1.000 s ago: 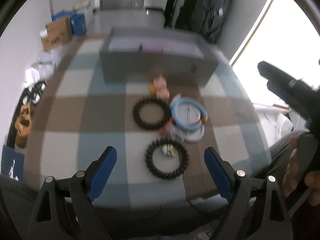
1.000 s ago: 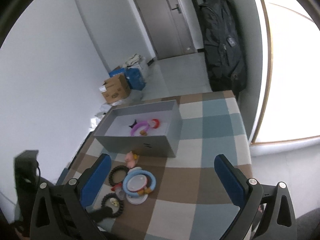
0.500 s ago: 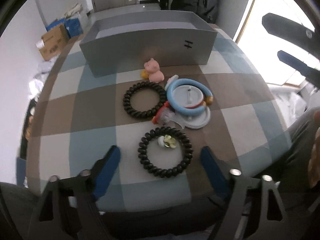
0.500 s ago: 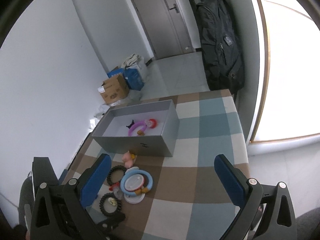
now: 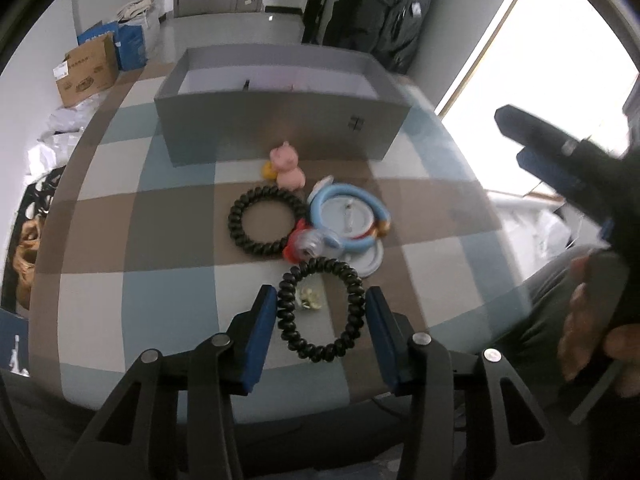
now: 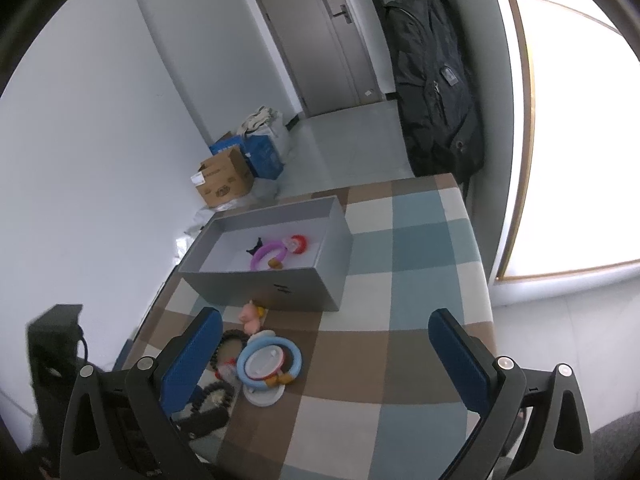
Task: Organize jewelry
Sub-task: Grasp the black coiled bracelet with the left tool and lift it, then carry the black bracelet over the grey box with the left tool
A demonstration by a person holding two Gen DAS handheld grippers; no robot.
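Observation:
In the left wrist view my left gripper [image 5: 322,312] straddles the near black spiral hair ring [image 5: 352,280], its blue pads close on both sides; contact is unclear. A small pale charm [image 5: 310,300] lies inside the ring. Beyond lie a second black ring [image 5: 240,236], a blue bracelet [image 5: 320,208] on a grey lid, a red-clear piece [image 5: 304,242] and a pink pig [image 5: 288,164]. The grey box [image 5: 280,128] stands behind. My right gripper [image 6: 326,354] is open, high above the table; the box [image 6: 288,284] holds a purple bracelet [image 6: 268,254].
The checked tablecloth [image 6: 400,280] covers the table; its near edge is just under my left gripper. Cardboard boxes [image 6: 224,178] sit on the floor to the left, a black backpack [image 6: 436,80] hangs at the back right. The right gripper shows at the left view's right edge [image 5: 560,152].
My left gripper has moved forward and narrowed its jaws around the near black ring. The right gripper has barely shifted.

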